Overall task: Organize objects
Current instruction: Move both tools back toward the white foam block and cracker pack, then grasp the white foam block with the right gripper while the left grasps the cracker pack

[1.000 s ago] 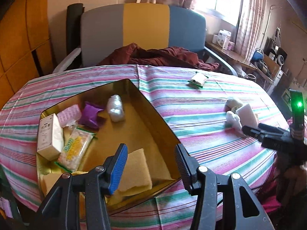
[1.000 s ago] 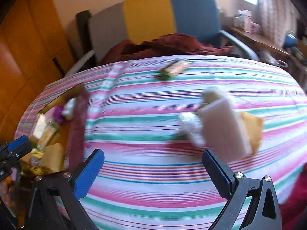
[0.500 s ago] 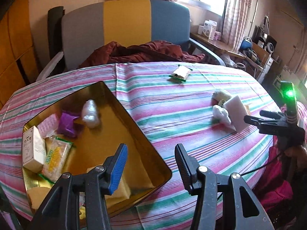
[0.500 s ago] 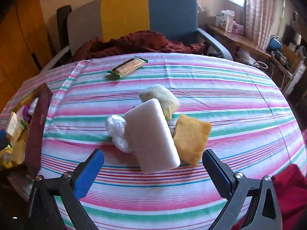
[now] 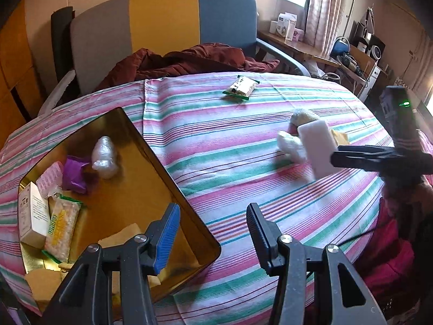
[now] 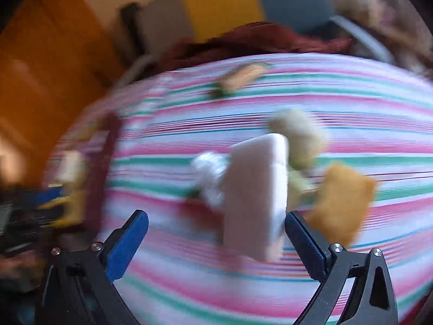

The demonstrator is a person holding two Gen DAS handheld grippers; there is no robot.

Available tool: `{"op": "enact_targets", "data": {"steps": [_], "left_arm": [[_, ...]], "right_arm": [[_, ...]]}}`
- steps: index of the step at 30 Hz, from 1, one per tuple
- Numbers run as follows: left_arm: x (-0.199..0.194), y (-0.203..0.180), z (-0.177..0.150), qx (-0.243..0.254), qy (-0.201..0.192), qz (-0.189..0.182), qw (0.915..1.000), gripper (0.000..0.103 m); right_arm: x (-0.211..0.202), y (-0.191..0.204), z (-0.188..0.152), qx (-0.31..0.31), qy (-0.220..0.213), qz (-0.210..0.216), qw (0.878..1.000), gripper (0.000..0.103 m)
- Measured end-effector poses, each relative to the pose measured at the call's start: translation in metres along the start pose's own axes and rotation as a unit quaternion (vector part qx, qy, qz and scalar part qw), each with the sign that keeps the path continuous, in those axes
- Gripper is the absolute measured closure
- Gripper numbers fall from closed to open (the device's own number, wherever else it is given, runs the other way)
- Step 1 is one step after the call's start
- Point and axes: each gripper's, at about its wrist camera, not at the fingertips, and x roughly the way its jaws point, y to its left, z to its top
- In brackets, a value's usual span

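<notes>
Smooth white rectangular block (image 6: 254, 197) on striped tablecloth (image 6: 351, 113), crinkly white wad (image 6: 209, 174) touching, orange sponge (image 6: 341, 200) beside, right gripper (image 6: 216, 241) gaping, empty, left gripper (image 5: 212, 234) part-open, empty, near gold tray (image 5: 140, 140).

Whole shot was smeared with motion blur. The right gripper (image 6: 216, 243) had its jaws spread wide with nothing pinched, hanging over a striped tablecloth (image 6: 351, 113). A white block (image 6: 254, 195) sat between the fingers, closer to the right one; couldn't tell if it touched. A crinkly white wad (image 6: 208, 173) was just beside it on the left, a pale lump (image 6: 297, 132) behind, an orange sponge (image 6: 341, 197) to the right. A snack packet (image 6: 238, 77) lay well back.
</notes>
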Motion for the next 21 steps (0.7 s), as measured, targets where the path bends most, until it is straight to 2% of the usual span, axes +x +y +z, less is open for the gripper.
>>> {"op": "enact_targets", "data": {"steps": [2, 4, 9, 15, 21], "left_arm": [[0.003, -0.002, 0.002, 0.001, 0.003, 0.000, 1.0000, 0.051], [0.006, -0.005, 0.003, 0.002, 0.007, -0.001, 1.0000, 0.051], [0.010, -0.012, 0.005, 0.008, 0.013, -0.002, 0.9999, 0.051], [0.014, -0.021, 0.005, 0.013, 0.019, -0.008, 0.9997, 0.051], [0.018, -0.024, 0.005, 0.015, 0.023, -0.011, 0.9996, 0.051]], "right_arm": [[-0.004, 0.007, -0.001, -0.009, 0.001, 0.025, 1.000, 0.002], [-0.005, 0.009, -0.001, -0.014, 0.004, 0.031, 0.999, 0.002], [0.007, -0.001, -0.003, 0.005, 0.026, -0.019, 0.999, 0.002], [0.014, -0.013, -0.003, 0.039, 0.028, -0.020, 0.999, 0.002], [0.028, 0.001, -0.007, 0.025, 0.034, -0.038, 0.998, 0.007]]}}
